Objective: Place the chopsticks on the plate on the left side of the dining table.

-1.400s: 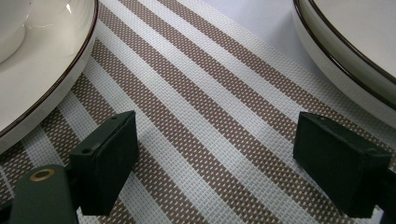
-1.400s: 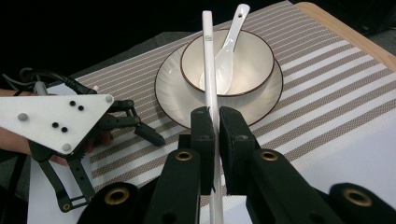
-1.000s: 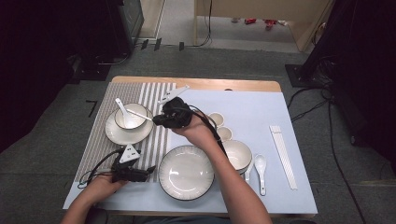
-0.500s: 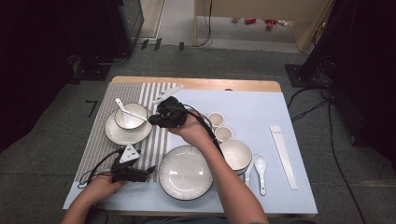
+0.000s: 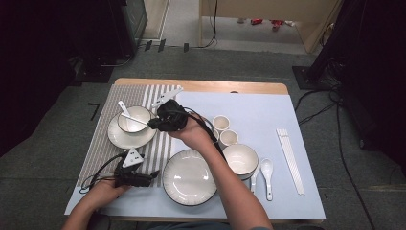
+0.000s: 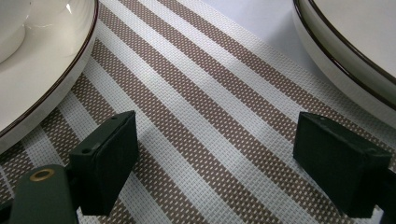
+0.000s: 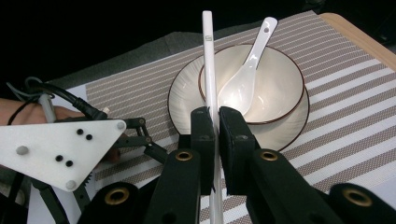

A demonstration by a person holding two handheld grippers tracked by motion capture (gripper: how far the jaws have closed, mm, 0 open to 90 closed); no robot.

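The high view looks forward and down from above the near edge, taking in the whole wooden surface [image 5: 201, 86] and the grey floor beyond. The left gripper view sits very close to the brown-and-white striped woven placemat [image 6: 201, 135], facing down between its two black fingers [image 6: 105, 163], with plate rims at both edges. The right gripper view looks along its own fingers [image 7: 203, 140] toward the far left, from a little higher, onto the white bowl with a dark rim [image 7: 261, 70] on its plate. All three views share that placemat [image 5: 153, 143].
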